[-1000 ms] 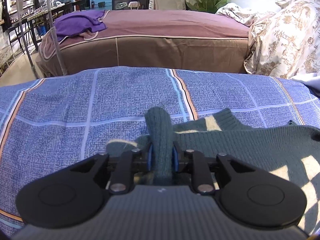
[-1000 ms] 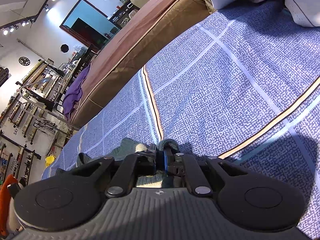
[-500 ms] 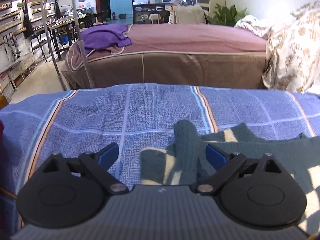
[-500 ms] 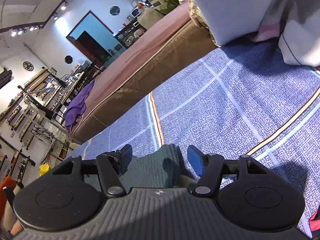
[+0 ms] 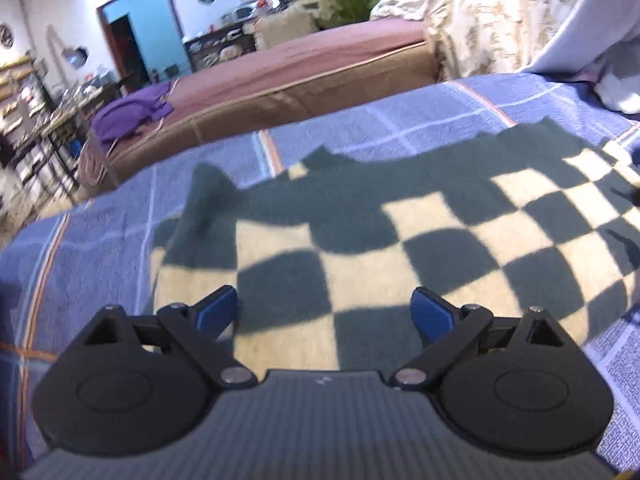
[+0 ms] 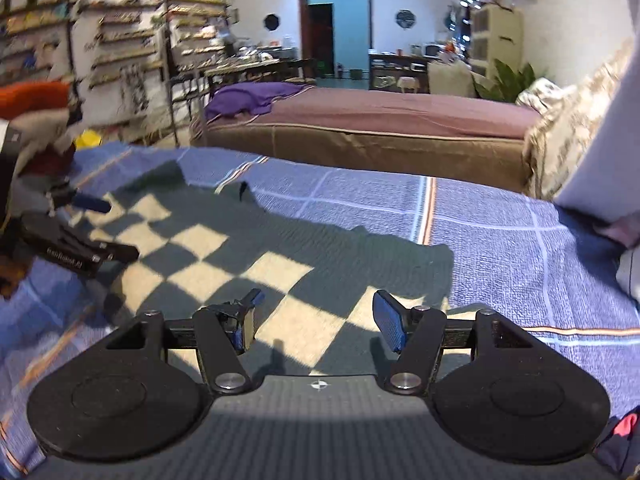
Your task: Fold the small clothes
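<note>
A small knitted sweater (image 5: 400,236), dark green with a cream checkerboard front, lies flat on the blue patterned bedspread (image 5: 100,208). Its dark green sleeve (image 5: 208,196) lies folded at the left edge. My left gripper (image 5: 324,306) is open and empty, just above the sweater's near left part. In the right wrist view the sweater (image 6: 256,248) spreads left of centre, and my right gripper (image 6: 316,320) is open and empty over its near right corner. The left gripper (image 6: 76,232) shows at the left edge of that view.
A brown and maroon bed (image 6: 380,124) with a purple cloth (image 6: 248,96) stands beyond the bedspread's far edge. A floral quilt (image 5: 480,24) and white bedding (image 6: 600,152) lie at the right. Shelving (image 6: 120,52) lines the left wall.
Both grippers went from shut on the sweater's folded sleeves to open, let go, and pulled back and up. The whole checkered front now shows under them.
</note>
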A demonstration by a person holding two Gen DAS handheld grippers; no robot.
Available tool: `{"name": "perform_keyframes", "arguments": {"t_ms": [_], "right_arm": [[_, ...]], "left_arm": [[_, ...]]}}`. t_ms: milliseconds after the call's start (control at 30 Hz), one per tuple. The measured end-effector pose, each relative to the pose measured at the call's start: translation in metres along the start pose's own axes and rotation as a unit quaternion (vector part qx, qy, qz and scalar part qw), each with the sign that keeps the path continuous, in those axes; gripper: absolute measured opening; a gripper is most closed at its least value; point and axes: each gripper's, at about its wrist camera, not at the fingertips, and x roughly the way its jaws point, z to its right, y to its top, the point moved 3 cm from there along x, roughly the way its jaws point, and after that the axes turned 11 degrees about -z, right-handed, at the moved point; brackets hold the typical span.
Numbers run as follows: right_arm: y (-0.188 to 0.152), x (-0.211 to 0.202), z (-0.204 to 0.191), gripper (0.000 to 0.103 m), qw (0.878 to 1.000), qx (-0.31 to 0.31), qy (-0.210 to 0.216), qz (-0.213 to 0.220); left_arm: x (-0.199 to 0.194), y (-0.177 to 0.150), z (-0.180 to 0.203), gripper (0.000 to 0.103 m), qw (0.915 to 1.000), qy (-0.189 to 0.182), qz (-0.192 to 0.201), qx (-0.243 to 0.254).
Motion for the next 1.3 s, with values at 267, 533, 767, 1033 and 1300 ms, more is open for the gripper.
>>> {"name": "perform_keyframes", "arguments": {"t_ms": [267, 533, 767, 1033, 1300], "right_arm": [[-0.053, 0.016, 0.01, 0.102, 0.997, 0.032, -0.032, -0.061], [-0.058, 0.017, 0.002, 0.103, 0.996, 0.057, -0.037, -0.052], [-0.063, 0.02, -0.001, 0.103, 0.995, 0.069, -0.038, -0.054], [-0.066, -0.013, 0.003, 0.103, 0.993, 0.109, -0.038, -0.011], [-0.093, -0.047, 0.045, 0.103, 0.972, 0.226, -0.065, -0.012]], "left_arm": [[0.011, -0.032, -0.053, 0.103, 0.9977, -0.018, -0.023, -0.061], [0.014, -0.049, -0.058, 0.103, 0.9964, -0.034, -0.002, -0.078], [0.017, -0.049, -0.061, 0.103, 0.9952, -0.051, -0.001, -0.083], [-0.017, -0.041, -0.041, 0.103, 0.9981, -0.013, -0.015, -0.058], [-0.071, -0.045, 0.095, 0.103, 0.9855, -0.029, 0.058, 0.156]]}}
